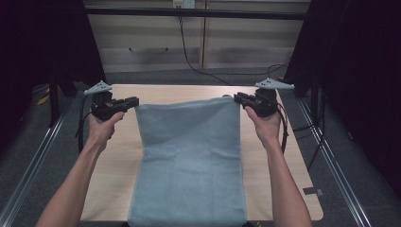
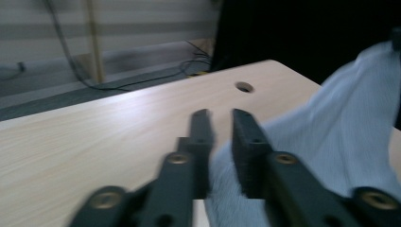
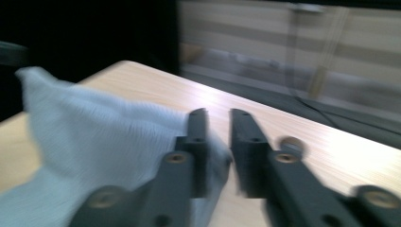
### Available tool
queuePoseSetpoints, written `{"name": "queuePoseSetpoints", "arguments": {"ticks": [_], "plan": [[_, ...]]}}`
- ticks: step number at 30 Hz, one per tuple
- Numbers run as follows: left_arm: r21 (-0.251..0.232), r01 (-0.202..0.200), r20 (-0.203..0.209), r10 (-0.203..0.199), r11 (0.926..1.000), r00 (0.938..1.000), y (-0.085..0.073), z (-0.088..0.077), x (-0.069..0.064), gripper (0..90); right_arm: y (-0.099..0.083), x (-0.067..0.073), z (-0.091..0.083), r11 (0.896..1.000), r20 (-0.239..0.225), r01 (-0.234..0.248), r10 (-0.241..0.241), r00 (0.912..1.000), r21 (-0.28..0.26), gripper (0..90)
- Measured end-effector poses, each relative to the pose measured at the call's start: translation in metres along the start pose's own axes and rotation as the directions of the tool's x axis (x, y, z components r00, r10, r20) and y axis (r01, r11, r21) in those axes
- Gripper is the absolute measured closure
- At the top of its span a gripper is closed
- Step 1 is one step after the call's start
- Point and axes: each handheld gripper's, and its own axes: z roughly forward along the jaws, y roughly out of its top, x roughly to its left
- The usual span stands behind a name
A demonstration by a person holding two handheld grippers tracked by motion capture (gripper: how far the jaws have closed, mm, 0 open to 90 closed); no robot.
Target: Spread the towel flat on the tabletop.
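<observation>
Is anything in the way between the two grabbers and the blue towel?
Nothing visible. The left gripper and the right gripper sit right at the far corners of the blue towel, with towel cloth between each pair of slightly parted jaws. Bare table lies on both sides.

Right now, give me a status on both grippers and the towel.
Left gripper and right gripper at the towel's far corners, fingers parted, cloth between them. Towel spread flat on the table. Nothing in the way.
</observation>
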Motion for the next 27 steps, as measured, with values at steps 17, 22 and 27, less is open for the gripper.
{"name": "queuePoseSetpoints", "arguments": {"ticks": [17,22,27], "plan": [[0.085,-0.014,0.098,0.006,0.9963,0.9952,-0.069,-0.006,-0.017,65.0,-0.062,0.016,-0.02,0.996,-0.07,-0.011,0.017,0.9974,0.084,59.2],[0.131,-0.016,0.131,-0.001,0.9912,0.9914,-0.088,-0.006,-0.027,61.2,-0.094,0.032,-0.023,0.992,-0.117,-0.003,0.018,0.9929,0.125,57.2],[0.188,-0.083,0.161,0.053,0.9786,0.9855,-0.11,-0.002,-0.041,58.8,-0.117,0.04,-0.021,0.984,-0.144,-0.002,0.028,0.9892,0.177,56.7]]}}
